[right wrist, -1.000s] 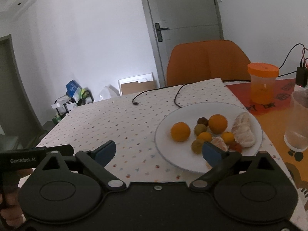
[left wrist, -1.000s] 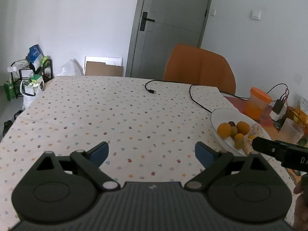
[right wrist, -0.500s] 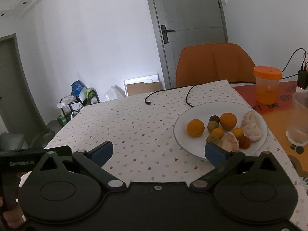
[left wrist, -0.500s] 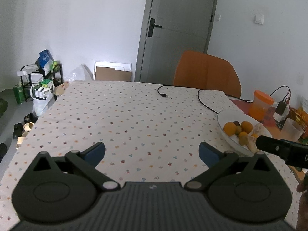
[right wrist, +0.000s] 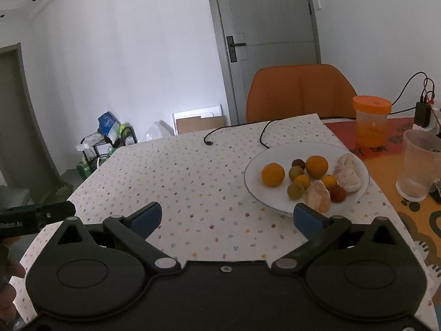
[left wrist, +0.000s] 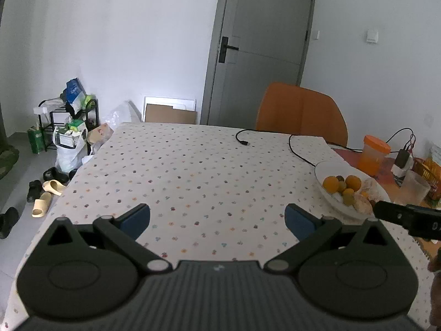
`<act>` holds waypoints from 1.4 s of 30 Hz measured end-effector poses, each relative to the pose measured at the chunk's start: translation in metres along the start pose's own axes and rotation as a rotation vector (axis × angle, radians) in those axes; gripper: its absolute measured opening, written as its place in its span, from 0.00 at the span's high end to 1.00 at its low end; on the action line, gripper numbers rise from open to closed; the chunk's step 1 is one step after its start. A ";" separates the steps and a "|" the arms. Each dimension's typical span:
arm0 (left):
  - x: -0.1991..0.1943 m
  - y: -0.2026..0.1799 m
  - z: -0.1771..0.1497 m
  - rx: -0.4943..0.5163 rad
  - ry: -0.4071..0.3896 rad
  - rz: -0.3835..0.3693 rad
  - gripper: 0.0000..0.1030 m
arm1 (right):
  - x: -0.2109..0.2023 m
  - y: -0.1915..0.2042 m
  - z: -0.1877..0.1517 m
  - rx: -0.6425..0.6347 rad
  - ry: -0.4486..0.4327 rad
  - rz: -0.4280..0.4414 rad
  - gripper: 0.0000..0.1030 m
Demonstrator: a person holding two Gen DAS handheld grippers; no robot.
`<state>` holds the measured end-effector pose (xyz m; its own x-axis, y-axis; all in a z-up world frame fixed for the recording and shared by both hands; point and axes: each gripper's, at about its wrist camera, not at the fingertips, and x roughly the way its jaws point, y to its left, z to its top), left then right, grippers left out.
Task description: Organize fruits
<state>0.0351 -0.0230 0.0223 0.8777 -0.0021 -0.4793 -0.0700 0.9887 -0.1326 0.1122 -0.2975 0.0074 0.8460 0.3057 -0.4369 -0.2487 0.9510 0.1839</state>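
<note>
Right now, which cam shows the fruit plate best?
Right wrist: the plate sits whole and near, each fruit separable. Left wrist catches the plate small at the right edge, fruit bunched, the right gripper's body crossing its near rim.

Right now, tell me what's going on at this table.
A person holds two grippers above the dotted tablecloth, both open and empty. The left gripper faces bare cloth; the right gripper points near the white plate of oranges and small fruits. Nothing is grasped yet.
</note>
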 end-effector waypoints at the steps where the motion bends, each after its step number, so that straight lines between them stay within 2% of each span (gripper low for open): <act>1: -0.001 0.001 -0.002 -0.003 0.004 0.005 0.00 | -0.001 0.000 -0.001 -0.002 0.004 -0.001 0.00; 17: -0.027 0.015 -0.017 -0.003 -0.010 0.011 0.00 | -0.026 -0.002 -0.019 -0.028 0.013 -0.016 0.00; 42: -0.031 0.010 -0.020 0.033 -0.008 0.004 0.00 | -0.025 0.000 -0.026 -0.032 0.014 -0.035 0.00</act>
<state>-0.0026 -0.0157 0.0183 0.8810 0.0028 -0.4732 -0.0581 0.9931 -0.1023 0.0787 -0.3044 -0.0051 0.8478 0.2728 -0.4548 -0.2341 0.9620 0.1406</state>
